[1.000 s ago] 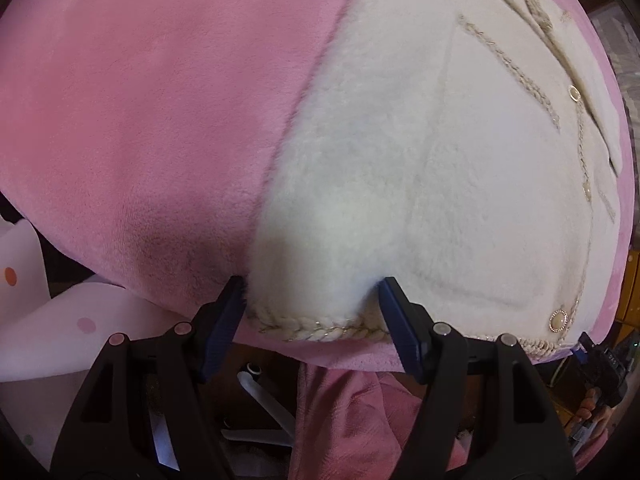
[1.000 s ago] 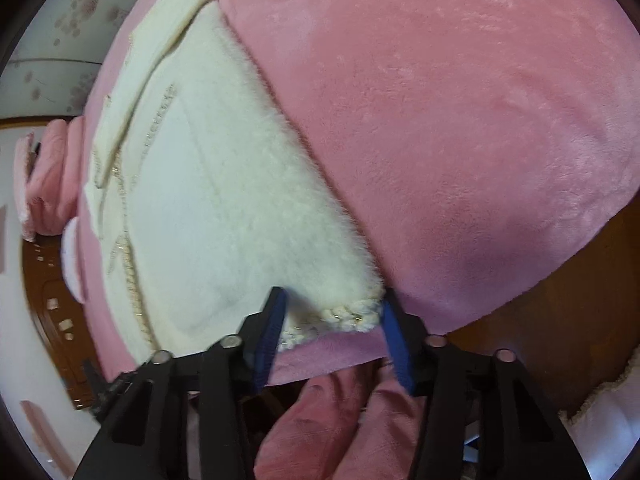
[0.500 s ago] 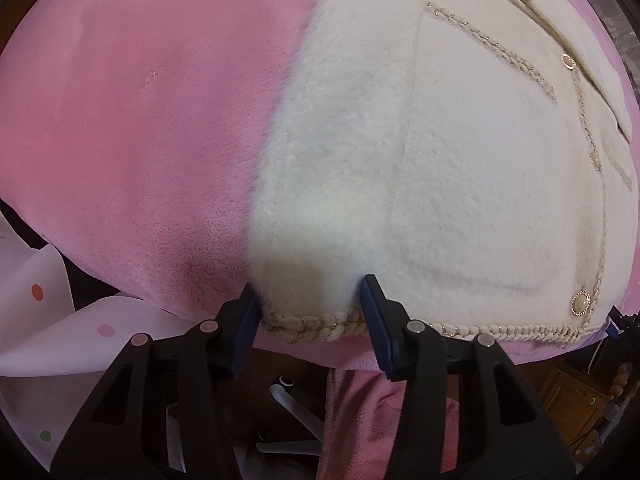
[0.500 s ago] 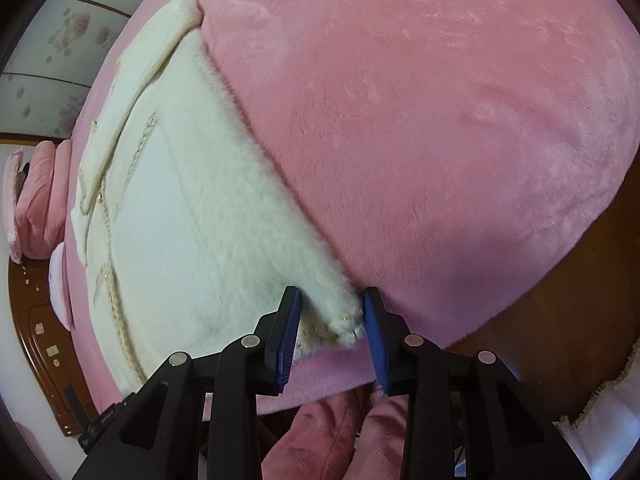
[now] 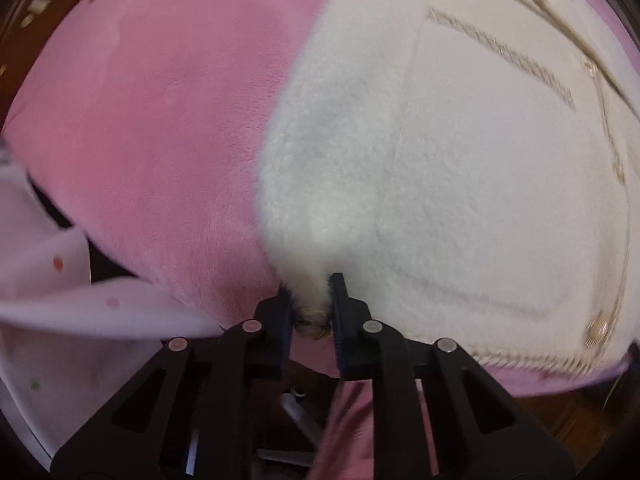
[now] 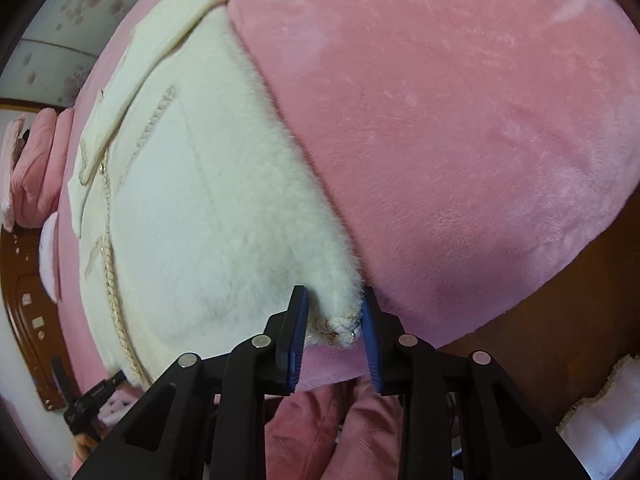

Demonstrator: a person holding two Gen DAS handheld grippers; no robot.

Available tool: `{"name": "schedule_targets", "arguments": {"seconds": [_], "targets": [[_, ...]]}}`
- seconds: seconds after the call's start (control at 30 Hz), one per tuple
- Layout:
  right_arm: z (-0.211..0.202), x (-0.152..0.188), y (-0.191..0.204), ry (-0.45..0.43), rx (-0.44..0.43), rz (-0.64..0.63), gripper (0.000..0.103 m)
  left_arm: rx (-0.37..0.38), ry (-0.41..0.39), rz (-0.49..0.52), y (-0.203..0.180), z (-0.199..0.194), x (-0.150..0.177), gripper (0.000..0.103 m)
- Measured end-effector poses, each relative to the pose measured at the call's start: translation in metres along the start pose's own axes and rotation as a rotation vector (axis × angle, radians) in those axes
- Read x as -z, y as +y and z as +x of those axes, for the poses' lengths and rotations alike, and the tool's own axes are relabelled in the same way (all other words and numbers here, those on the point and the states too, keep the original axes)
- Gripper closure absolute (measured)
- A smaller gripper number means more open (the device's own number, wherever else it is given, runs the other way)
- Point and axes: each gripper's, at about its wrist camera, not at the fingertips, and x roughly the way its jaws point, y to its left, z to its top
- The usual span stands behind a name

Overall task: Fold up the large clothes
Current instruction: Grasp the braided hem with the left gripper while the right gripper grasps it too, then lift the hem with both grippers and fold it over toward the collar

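A cream fleece jacket (image 5: 460, 168) with gold braid trim and buttons lies flat on a pink plush blanket (image 5: 152, 128). My left gripper (image 5: 311, 304) is shut on the jacket's near left hem corner, which bunches between the blue pads. In the right wrist view the jacket (image 6: 208, 216) lies to the left, the blanket (image 6: 460, 120) to the right. My right gripper (image 6: 334, 316) is closed around the jacket's near right hem corner, the braid edge pinched between its pads.
A white dotted cloth (image 5: 60, 312) lies at the lower left of the left wrist view. Pink pillows (image 6: 32, 168) sit at the far left of the right wrist view. Dark wooden floor (image 6: 560, 300) borders the blanket's right edge. Pink fabric (image 6: 320, 420) hangs below the grippers.
Both grippers went from open around the hem to closed on the hem corners. The left view is blurred and the hem corner has bunched up in the pads.
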Motion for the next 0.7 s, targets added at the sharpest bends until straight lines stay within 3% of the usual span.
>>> {"name": "schedule_targets", "arguments": {"seconds": [0.07, 0.13, 0.27, 0.37, 0.5, 0.7], "targets": [[-0.011, 0.019, 0.011, -0.067, -0.051, 0.076, 0.085, 0.021, -0.038, -0.082, -0.008, -0.017, 0.007, 0.091], [-0.023, 0.034, 0.025, -0.108, -0.136, 0.120, 0.085, 0.089, -0.089, -0.134, -0.019, -0.040, 0.012, 0.091], [-0.040, 0.045, 0.058, -0.113, -0.291, 0.138, 0.086, 0.244, -0.188, -0.079, -0.051, -0.088, 0.009, 0.091], [-0.053, 0.035, 0.084, -0.095, -0.467, 0.162, 0.086, 0.333, -0.244, -0.038, -0.054, -0.115, -0.011, 0.092], [-0.079, 0.010, 0.112, -0.131, -0.696, 0.196, 0.087, 0.461, -0.299, -0.107, -0.039, -0.149, -0.023, 0.093], [-0.110, -0.027, 0.150, -0.177, -0.920, 0.206, 0.087, 0.589, -0.436, -0.203, -0.016, -0.195, -0.076, 0.093]]}}
